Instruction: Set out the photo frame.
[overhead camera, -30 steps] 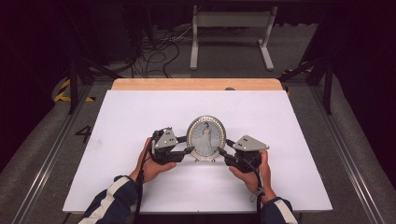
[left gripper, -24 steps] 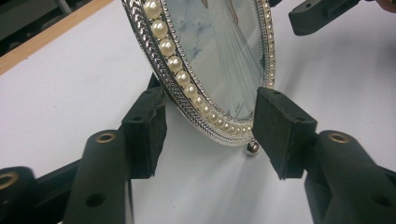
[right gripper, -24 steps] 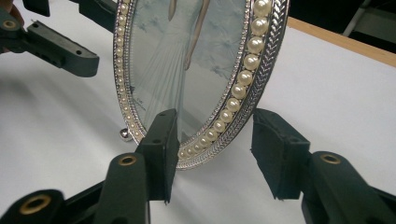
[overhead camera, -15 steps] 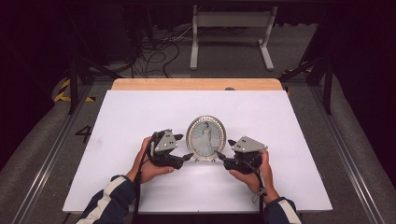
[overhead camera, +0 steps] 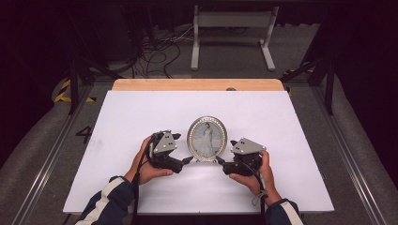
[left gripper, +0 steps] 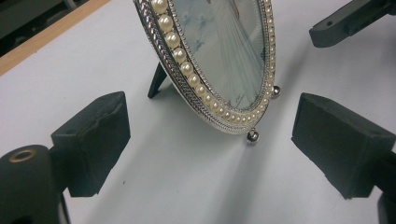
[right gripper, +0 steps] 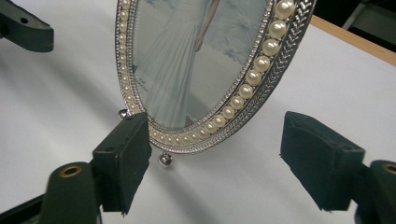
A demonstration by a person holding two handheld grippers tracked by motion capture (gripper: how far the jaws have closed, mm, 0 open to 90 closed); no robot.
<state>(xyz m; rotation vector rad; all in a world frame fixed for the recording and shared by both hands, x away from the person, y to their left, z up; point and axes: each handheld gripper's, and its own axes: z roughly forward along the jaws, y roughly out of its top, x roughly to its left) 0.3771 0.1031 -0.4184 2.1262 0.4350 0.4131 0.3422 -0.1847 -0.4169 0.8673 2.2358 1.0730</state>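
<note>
Both sets of fingers spread wide now, nothing pinched. Left gripper (left gripper: 210,140) first: pads (left gripper: 93,140) well apart, the lower rim of the oval photo frame (left gripper: 219,60) sitting out ahead of the gap, touching neither pad. One little ball foot (left gripper: 252,135) on the white table sheet (left gripper: 177,186) just beyond the fingertips, the black easel leg (left gripper: 156,80) propped behind. Same story at the right gripper (right gripper: 224,158): jaws parted, the left-hand pad (right gripper: 123,158) crossing in front of the frame's pearl border (right gripper: 243,93), hard to tell whether just clear of it or brushing it, the other pad (right gripper: 320,158) way off to the side with bare sheet between.

Jaws just been opening on both sides. A second ago, from the high view, both grippers tucked in tight against the frame's bottom edge; now a sliver of gap on either side, hands in the same spots. So: a release, not a reach.

From the high view, left gripper (overhead camera: 185,161) and right gripper (overhead camera: 220,161) flanking the frame (overhead camera: 207,138), tips pointing in at its base, frame standing upright by itself on the white table sheet (overhead camera: 141,112), photo of a figure in a long pale gown facing the person.

Reading of it: placing step pretty much done, frame stood up on its easel and left free. Probably just backing the fingers straight out next, carefully, since the right pad sits so close to that border; a nudge there could tip the whole thing over backwards.
</note>
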